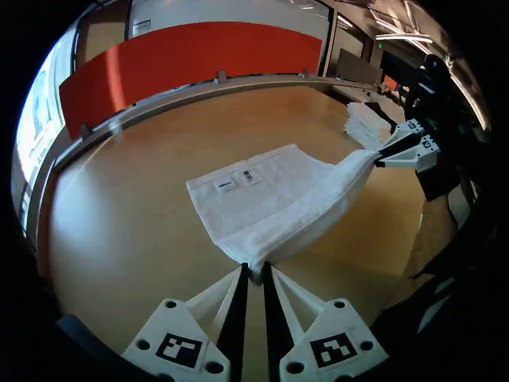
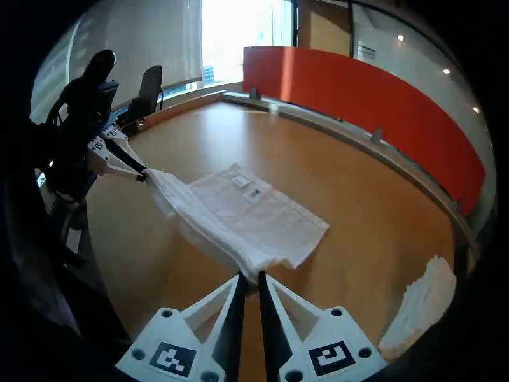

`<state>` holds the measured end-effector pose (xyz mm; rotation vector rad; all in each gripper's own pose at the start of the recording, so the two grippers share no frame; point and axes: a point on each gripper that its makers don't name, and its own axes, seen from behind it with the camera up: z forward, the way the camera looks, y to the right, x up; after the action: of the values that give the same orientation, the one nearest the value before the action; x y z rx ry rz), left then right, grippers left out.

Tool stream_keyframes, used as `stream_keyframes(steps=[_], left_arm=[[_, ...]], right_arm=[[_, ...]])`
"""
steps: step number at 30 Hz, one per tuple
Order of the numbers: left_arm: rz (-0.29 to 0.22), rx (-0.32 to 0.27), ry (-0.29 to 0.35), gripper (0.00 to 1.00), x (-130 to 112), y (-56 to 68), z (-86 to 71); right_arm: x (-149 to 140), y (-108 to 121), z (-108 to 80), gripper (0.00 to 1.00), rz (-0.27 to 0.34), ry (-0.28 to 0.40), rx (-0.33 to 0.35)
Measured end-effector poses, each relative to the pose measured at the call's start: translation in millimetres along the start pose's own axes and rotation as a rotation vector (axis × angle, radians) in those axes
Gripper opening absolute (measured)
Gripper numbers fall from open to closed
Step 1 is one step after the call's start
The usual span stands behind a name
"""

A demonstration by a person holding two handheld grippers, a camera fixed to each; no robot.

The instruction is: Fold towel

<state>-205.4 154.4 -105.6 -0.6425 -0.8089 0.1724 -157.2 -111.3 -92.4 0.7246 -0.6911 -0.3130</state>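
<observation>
So both tongs have hold of the towel [image 1: 267, 191] right now. In the left gripper view, the left gripper [image 1: 255, 270] sits at the near edge. Its two fingers are squeezed down to a narrow slit, with a bunched corner of white cloth pinched between the tips. In the right gripper view it's the same story for the right gripper [image 2: 251, 277]: fingers nearly together, gripping its own corner of the cloth.

The towel is out in the middle of the wooden table [image 1: 127, 210]. Most of it lies flat there, with two small labels [image 1: 237, 179] facing up on the far part. The edge running between the two held corners is lifted off the wood and hangs in a soft, sagging line from one gripper to the other (not pulled tight, there's a droop in it). In the left gripper view that raised edge runs from near centre up to the far right. In the right gripper view it runs off to the far left.

Other stuff around: a stack of folded towels [image 2: 423, 305] sits near the table's edge, well apart from the one being handled. A long orange partition [image 1: 191, 60] runs along the far side of the table. A couple of dark chairs [image 2: 149, 86] stand at the far left in the right gripper view, by a bright window.
</observation>
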Motion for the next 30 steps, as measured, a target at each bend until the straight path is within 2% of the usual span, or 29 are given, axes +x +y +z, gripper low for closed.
stream_keyframes(steps=[14,23,30], left_arm=[[-0.023,-0.021,-0.014,0.16,-9,21.2,-25.0],[-0.025,-0.019,-0.014,0.16,-7,20.2,-25.4],[-0.02,-0.012,-0.018,0.16,-3,14.1,-16.8]], right_arm=[[3,-11,-20.4,0.14,0.0,-0.007,0.011],[1,-11,-20.1,0.14,-0.009,-0.016,0.015],[3,-4,-13.0,0.14,-0.014,-0.032,0.016]])
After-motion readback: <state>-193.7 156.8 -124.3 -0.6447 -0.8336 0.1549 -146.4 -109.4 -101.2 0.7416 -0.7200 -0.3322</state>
